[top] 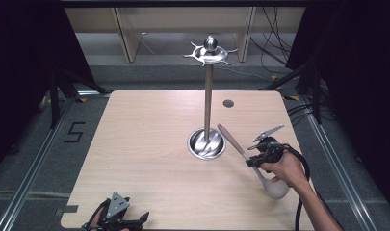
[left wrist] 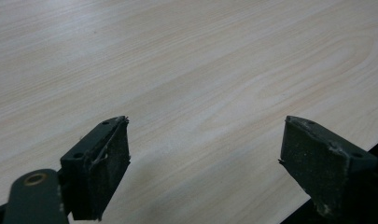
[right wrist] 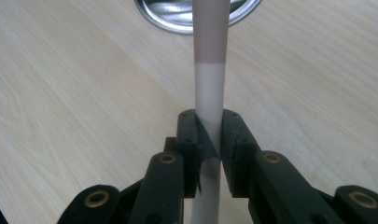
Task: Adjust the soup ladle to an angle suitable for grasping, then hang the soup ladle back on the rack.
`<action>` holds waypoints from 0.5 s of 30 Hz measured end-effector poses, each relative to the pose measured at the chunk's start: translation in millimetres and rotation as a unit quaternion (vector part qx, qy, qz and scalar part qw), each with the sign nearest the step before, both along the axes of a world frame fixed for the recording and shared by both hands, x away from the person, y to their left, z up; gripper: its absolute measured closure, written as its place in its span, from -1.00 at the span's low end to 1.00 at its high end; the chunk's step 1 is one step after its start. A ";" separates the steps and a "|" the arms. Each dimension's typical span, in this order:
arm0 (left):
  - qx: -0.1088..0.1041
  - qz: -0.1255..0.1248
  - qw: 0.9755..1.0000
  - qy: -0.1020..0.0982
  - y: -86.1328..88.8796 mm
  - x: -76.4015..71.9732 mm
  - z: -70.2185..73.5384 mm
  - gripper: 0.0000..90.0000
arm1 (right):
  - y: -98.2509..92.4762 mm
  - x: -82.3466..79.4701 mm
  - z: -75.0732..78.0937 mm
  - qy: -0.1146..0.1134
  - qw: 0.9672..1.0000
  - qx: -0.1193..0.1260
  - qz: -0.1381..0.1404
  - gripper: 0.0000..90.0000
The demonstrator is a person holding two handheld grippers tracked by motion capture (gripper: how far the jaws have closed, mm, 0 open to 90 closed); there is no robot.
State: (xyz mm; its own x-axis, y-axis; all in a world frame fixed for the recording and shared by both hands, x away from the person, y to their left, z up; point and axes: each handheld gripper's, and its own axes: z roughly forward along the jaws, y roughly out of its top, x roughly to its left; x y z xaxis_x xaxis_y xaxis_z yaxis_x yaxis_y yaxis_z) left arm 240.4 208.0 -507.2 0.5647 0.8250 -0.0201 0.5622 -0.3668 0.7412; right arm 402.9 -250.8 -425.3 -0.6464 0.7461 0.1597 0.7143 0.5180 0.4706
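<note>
From the high view, the right hand [top: 282,169] comes in from the lower right corner, forearm angled up and to the left, fingers wrapped round the body of the right hand-held gripper [top: 250,161], whose cable loops back past the wrist. That gripper points left, toward the middle of the surface [top: 149,144], and is clamped on a ladle [top: 245,156] partway along its handle. The ladle lies on a slant: its brownish handle end points up and left, near the rim of the round metal base [top: 206,143] of a tall utensil stand [top: 208,96], while its pale bowl hangs down and right, just below the hand. The left hand-held gripper [top: 135,222] sits low at the near left edge of the surface, pointing right.

In the left gripper view, the two black jaws stand wide apart, with bare wood grain of the surface [left wrist: 186,70] between them and the surface's edge at the lower right.

In the right gripper view, the jaws are pressed tight on the ladle's pale handle [right wrist: 209,107], which runs straight up between the pads [right wrist: 206,142] and turns brownish toward the top. Beyond it lies the rim of the metal base [right wrist: 175,23].
</note>
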 end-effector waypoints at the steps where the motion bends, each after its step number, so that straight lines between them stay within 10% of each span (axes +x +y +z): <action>1: 0.008 -0.011 1.000 0.006 2.8 -1.0 1.7 -0.67 | -3.5 -0.7 1.7 -0.009 1.000 0.011 0.007 0.76; 10: 0.021 -0.018 1.000 -0.002 5.2 0.9 2.6 -0.67 | -8.9 -8.1 16.9 -0.054 0.997 0.063 -0.007 0.76; 11: -0.008 0.003 1.000 -0.004 0.9 -0.7 0.0 -0.67 | -9.7 -9.2 19.5 -0.061 0.996 0.071 -0.011 0.76; 13: 0.024 -0.025 0.999 -0.005 5.7 0.4 3.3 -0.67 | -13.4 -11.5 26.5 -0.086 0.992 0.089 -0.009 0.76; 15: -0.019 0.008 1.000 -0.008 -0.8 -2.7 -0.1 -0.67 | -15.9 -13.4 30.5 -0.106 0.989 0.107 -0.006 0.76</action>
State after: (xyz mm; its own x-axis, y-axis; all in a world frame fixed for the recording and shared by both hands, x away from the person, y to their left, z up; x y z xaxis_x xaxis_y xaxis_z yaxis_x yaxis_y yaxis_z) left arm 237.7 207.2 -507.3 0.5523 0.8326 -0.0430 0.5561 -0.3294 0.7631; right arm 389.5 -266.7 -394.8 -0.6740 0.7175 0.1759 0.5927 0.3831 0.7085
